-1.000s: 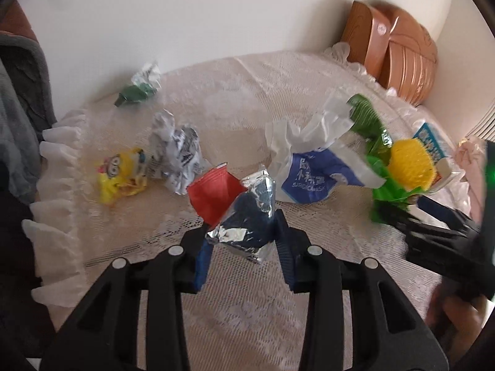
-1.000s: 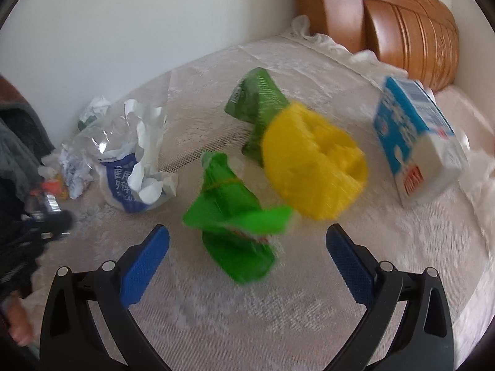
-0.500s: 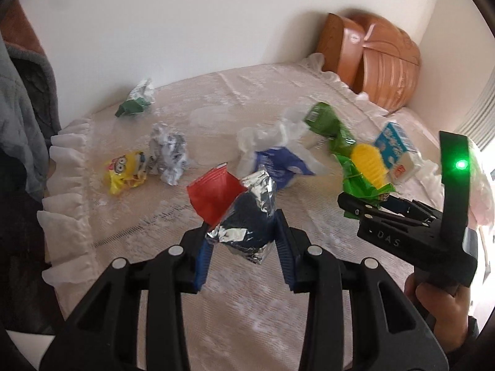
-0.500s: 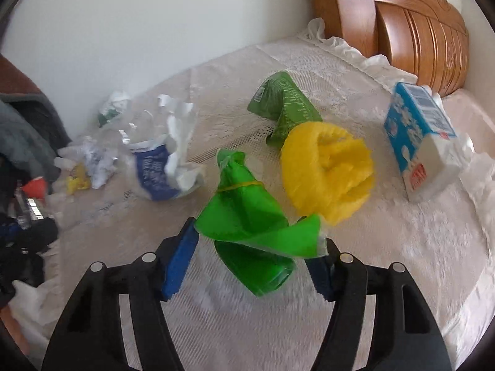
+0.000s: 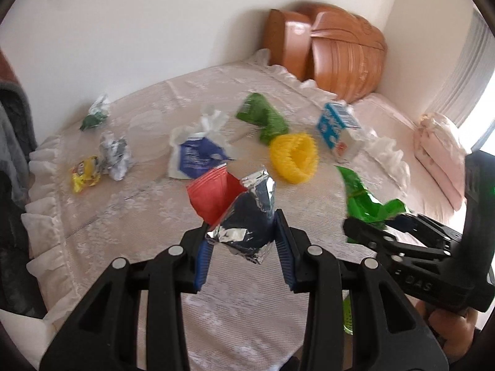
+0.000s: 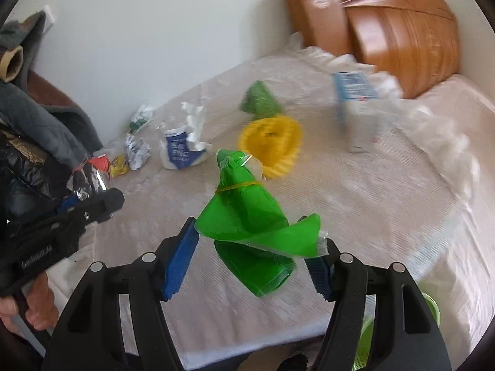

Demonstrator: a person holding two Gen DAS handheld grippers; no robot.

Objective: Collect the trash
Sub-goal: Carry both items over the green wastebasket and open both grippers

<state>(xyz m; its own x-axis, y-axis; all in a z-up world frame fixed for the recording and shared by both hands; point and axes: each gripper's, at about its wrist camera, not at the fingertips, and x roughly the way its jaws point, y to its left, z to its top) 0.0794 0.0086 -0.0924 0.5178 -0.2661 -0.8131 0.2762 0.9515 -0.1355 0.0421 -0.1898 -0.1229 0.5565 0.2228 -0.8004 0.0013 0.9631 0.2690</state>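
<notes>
My left gripper (image 5: 243, 232) is shut on a crumpled foil snack wrapper (image 5: 250, 213), dark blue and silver with a red flap, held above the lace bedspread (image 5: 130, 216). In the right wrist view, my right gripper (image 6: 253, 247) is shut on a green plastic bag (image 6: 244, 213) tied with a yellow band, lifted off the bed. The left wrist view shows the right gripper (image 5: 371, 232) at the right with the green bag (image 5: 362, 204). At the left of the right wrist view, the left gripper (image 6: 92, 198) carries the foil wrapper (image 6: 88, 179).
On the bed lie a yellow ribbed cup (image 5: 294, 157), a blue milk carton (image 5: 335, 128), a green wrapper (image 5: 263, 117), a blue-white bag (image 5: 198, 157), crumpled paper (image 5: 114, 154) and a yellow wrapper (image 5: 85, 173). A wooden headboard (image 5: 328, 52) stands behind. A green basket (image 6: 430, 309) is below right.
The right gripper closed on the green bag and lifted it off the bed. Both grippers pulled back and up, so the trash on the bed looks farther away.
</notes>
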